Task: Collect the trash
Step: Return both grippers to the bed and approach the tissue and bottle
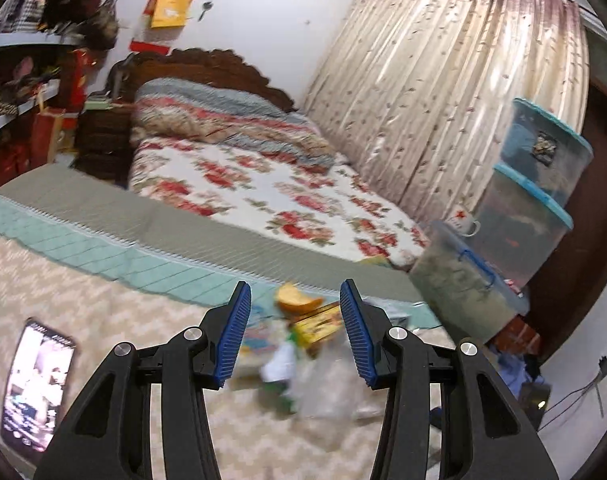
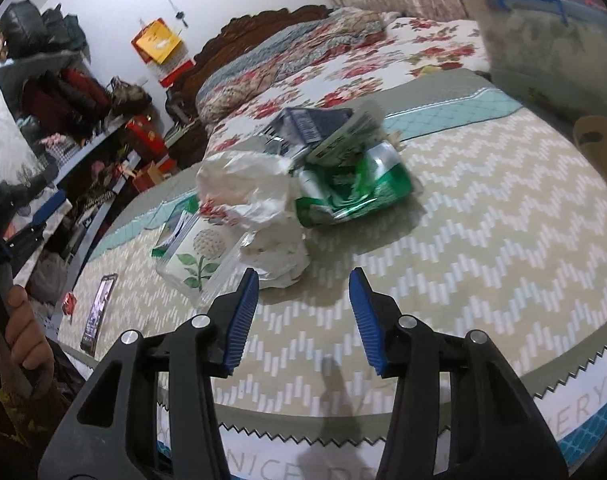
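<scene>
Trash pile (image 2: 303, 184) on bedspread (image 2: 483, 220), ahead of right gripper (image 2: 303, 316), fingers spread, empty

each hand-held gripper, left (image 1: 295, 336) and right (image 2: 303, 320), has glossy black angular arms with triangular cut-outs, round silver screws at the joints, and ribbed blue finger pads (image 2: 239, 320).

My views are evenly lit but motion-blurred, worst on the trash (image 1: 299, 344); daylight glows through the curtain (image 1: 443, 80), and fisheye edges bend darkly.
</scene>
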Demonstrator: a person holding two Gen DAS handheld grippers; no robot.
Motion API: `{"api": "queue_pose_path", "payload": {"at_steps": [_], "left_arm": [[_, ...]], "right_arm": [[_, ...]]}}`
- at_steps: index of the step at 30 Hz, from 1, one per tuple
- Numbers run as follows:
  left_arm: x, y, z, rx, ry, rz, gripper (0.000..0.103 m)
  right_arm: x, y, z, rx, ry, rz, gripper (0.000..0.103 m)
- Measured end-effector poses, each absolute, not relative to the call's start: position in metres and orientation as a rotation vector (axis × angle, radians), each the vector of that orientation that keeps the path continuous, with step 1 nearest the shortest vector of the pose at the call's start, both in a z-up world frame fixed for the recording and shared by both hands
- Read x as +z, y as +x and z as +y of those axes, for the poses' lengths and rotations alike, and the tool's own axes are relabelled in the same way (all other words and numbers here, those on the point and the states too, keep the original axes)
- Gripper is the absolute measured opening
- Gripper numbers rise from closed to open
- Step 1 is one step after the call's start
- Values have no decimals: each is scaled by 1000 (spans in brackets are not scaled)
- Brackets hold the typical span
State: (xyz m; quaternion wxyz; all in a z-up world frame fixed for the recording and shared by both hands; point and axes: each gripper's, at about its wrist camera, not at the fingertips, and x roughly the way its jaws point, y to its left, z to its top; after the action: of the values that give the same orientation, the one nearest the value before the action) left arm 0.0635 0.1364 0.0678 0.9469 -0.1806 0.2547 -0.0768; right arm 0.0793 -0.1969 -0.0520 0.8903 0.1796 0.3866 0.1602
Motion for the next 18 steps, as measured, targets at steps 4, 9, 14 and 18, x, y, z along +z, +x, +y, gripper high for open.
{"api": "queue_pose_path", "payload": {"at_steps": [4, 9, 14, 18], "left_arm": [[46, 64, 143, -178, -352, 580, 44], [23, 71, 118, -268, -306, 653, 53], [9, 76, 102, -333, -296, 683, 64], [3, 79, 90, -364, -286, 703, 73]], "right_arm": [[-50, 87, -184, 339, 352, 815, 51], [-36, 102, -174, 330, 318, 782, 64], [-28, 131, -175, 341, 369, 780, 77], [-35, 153, -174, 355, 424, 814, 68]]}}
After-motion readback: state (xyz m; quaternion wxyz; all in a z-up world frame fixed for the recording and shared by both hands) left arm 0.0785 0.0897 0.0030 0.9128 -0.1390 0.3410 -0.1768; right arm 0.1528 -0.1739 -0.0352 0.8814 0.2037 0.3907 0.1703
